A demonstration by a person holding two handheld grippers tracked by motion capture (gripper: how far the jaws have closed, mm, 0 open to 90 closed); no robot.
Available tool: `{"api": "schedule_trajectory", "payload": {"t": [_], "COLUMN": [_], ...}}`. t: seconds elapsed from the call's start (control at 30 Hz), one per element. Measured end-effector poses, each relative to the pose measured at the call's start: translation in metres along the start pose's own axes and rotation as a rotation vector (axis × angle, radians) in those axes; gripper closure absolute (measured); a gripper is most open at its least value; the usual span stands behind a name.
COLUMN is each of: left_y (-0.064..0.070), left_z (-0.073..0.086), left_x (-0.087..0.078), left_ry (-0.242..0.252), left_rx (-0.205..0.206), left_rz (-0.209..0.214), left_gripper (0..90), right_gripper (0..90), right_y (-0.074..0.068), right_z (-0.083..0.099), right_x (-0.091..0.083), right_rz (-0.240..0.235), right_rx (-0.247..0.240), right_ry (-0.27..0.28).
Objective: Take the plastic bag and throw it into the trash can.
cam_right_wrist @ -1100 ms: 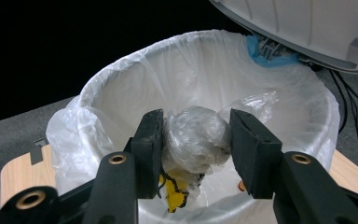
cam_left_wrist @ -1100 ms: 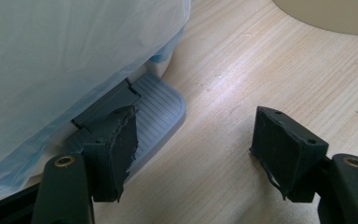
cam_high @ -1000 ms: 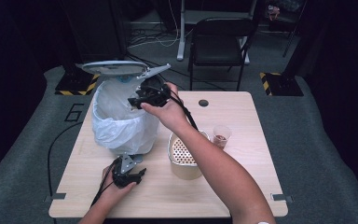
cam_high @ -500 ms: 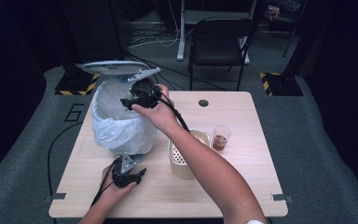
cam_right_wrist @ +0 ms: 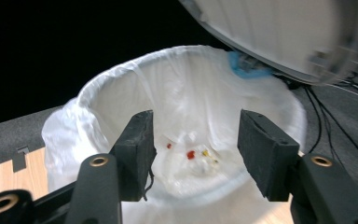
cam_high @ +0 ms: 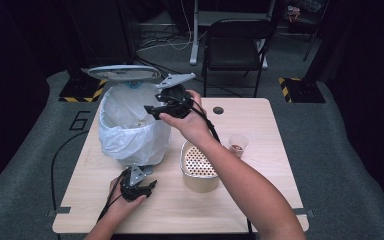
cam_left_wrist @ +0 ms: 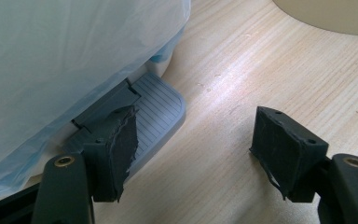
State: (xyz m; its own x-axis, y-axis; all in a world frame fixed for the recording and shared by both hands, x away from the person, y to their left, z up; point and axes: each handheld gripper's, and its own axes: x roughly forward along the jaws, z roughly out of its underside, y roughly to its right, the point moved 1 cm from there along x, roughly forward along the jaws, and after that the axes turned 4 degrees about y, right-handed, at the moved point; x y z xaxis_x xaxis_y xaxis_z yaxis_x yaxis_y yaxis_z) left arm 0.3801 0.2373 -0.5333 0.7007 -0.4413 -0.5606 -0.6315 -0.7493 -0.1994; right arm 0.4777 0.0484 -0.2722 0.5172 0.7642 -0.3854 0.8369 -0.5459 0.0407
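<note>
Between the right gripper's (cam_right_wrist: 193,149) spread pads nothing is held; beyond them, mid-frame, lies the white liner of the bin (cam_right_wrist: 121,98) with a few red and yellow scraps (cam_right_wrist: 191,154) at its bottom; judged, the gripper hangs over the mouth to drop or check waste. Lower left of the high view, the left gripper (cam_high: 139,189) sits low by the bin's base; jaws apart, one pad (cam_left_wrist: 121,140) against the grey pedal (cam_left_wrist: 161,109), likely pressing it so the lid (cam_high: 124,73) stands raised at upper left. Bin upright, long axis vertical, mouth up; beige perforated container (cam_high: 198,167) just beside it.
</note>
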Motion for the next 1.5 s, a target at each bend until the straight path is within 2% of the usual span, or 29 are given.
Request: {"api": "schedule_trajectory", "payload": {"t": [0.07, 0.1, 0.13, 0.17, 0.2, 0.23, 0.33, 0.37, 0.4, 0.5, 0.93, 1.0, 1.03, 1.07, 1.1, 1.13, 1.33, 1.5], "left_y": [0.0, 0.0, 0.0, 0.0, 0.0, 0.002, 0.002, 0.001, 0.001, 0.001, 0.001, 0.001, 0.001, 0.001, 0.001, 0.001, 0.002, 0.002], "left_z": [0.0, 0.0, 0.0, 0.0, 0.0, 0.001, 0.001, 0.001, 0.001, 0.001, 0.001, 0.001, 0.001, 0.001, 0.001, 0.001, 0.001, 0.001], "left_x": [0.0, 0.0, 0.0, 0.0, 0.001, 0.001, 0.001, 0.0, 0.0, 0.0, 0.0, 0.0, 0.0, 0.0, 0.0, 0.0, 0.0, 0.0], "left_ry": [0.0, 0.0, 0.0, 0.0, 0.01, 0.011, 0.006, -0.001, -0.001, 0.0, -0.002, -0.001, -0.001, -0.001, -0.001, -0.001, -0.001, -0.001], "left_rx": [0.002, 0.002, 0.003, 0.003, 0.006, -0.03, -0.033, -0.016, -0.016, -0.016, -0.015, -0.015, -0.015, -0.015, -0.015, -0.014, -0.014, -0.015], "left_rz": [0.0, 0.0, -0.001, -0.001, -0.011, 0.003, 0.006, 0.004, 0.004, 0.004, 0.004, 0.005, 0.004, 0.004, 0.004, 0.004, 0.004, 0.004], "left_gripper": [31.0, 31.0, 31.0, 31.0, 30.9, 31.0, 30.9, 31.0, 31.0, 31.0, 31.2, 31.1, 31.2, 31.2, 31.2, 31.2, 31.2, 31.2], "right_gripper": [47.6, 47.6, 48.5, 48.5, 49.4, 49.9, 50.5, 51.2, 51.2, 51.9, 55.2, 55.2, 55.3, 55.3, 55.5, 56.4, 59.4, 60.0], "right_y": [0.007, 0.007, 0.014, 0.014, 0.022, 0.026, 0.034, 0.041, 0.041, 0.051, 0.065, 0.067, 0.068, 0.068, 0.07, 0.072, 0.074, 0.078], "right_z": [0.005, 0.005, 0.012, 0.012, 0.021, 0.026, 0.036, 0.046, 0.046, 0.062, 0.104, 0.114, 0.124, 0.124, 0.129, 0.137, 0.153, 0.167], "right_x": [-0.011, -0.011, -0.021, -0.021, -0.029, -0.032, -0.038, -0.044, -0.044, -0.053, -0.073, -0.075, -0.076, -0.076, -0.075, -0.075, -0.075, -0.077], "right_rz": [0.023, 0.023, 0.04, 0.04, 0.063, 0.072, 0.087, 0.103, 0.103, 0.118, 0.152, 0.154, 0.155, 0.155, 0.155, 0.154, 0.158, 0.171], "right_rx": [-0.011, -0.011, -0.004, -0.004, -0.006, -0.004, -0.011, -0.012, -0.012, 0.008, 0.051, 0.055, 0.076, 0.076, 0.069, 0.082, 0.096, 0.129], "right_ry": [0.001, 0.001, -0.017, -0.017, -0.031, -0.044, -0.058, -0.067, -0.067, -0.073, -0.108, -0.12, -0.139, -0.139, -0.141, -0.156, -0.171, -0.171]}}
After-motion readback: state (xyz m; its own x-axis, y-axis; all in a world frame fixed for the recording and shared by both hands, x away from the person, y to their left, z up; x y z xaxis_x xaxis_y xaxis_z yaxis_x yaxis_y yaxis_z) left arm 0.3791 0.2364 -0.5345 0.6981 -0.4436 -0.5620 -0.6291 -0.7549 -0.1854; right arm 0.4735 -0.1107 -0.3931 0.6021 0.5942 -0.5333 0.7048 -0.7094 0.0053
